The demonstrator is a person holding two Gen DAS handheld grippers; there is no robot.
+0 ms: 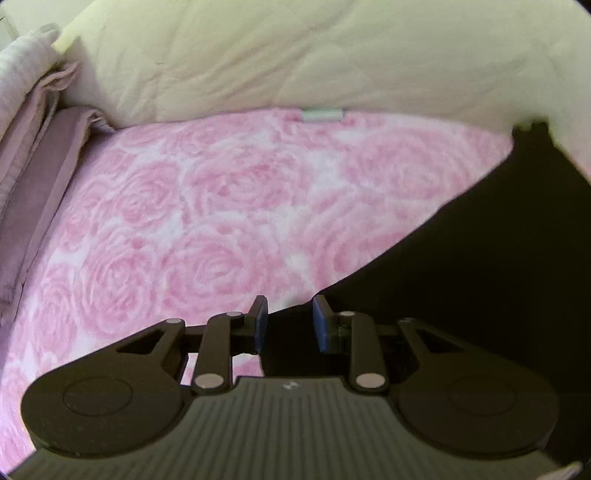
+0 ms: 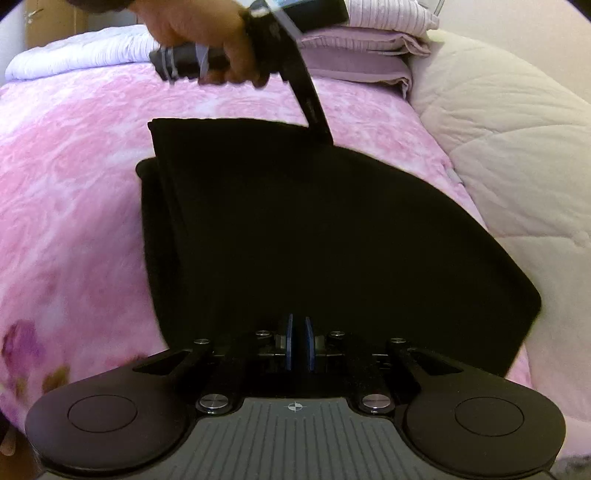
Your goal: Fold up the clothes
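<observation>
A bed with a pink rose-pattern blanket [image 1: 221,206] fills both views. A cream quilted duvet [image 1: 295,55] is piled along one side of it, and mauve folded bedding [image 2: 354,62] is stacked at the far end.

The black garment [image 2: 314,221] lies on the blanket, partly lifted, with a folded layer showing at its left side in the right wrist view.

The right claw [image 2: 298,341] has its blue pads [image 2: 289,341] almost together, and the black cloth sits between them, so it grips the garment's near edge.

The left claw [image 1: 290,321] stands narrowly apart; dark cloth fills the gap, but I cannot tell if the pads press on it. In the right wrist view, the person's hand [image 2: 207,33] holds this claw at the garment's far edge.
</observation>
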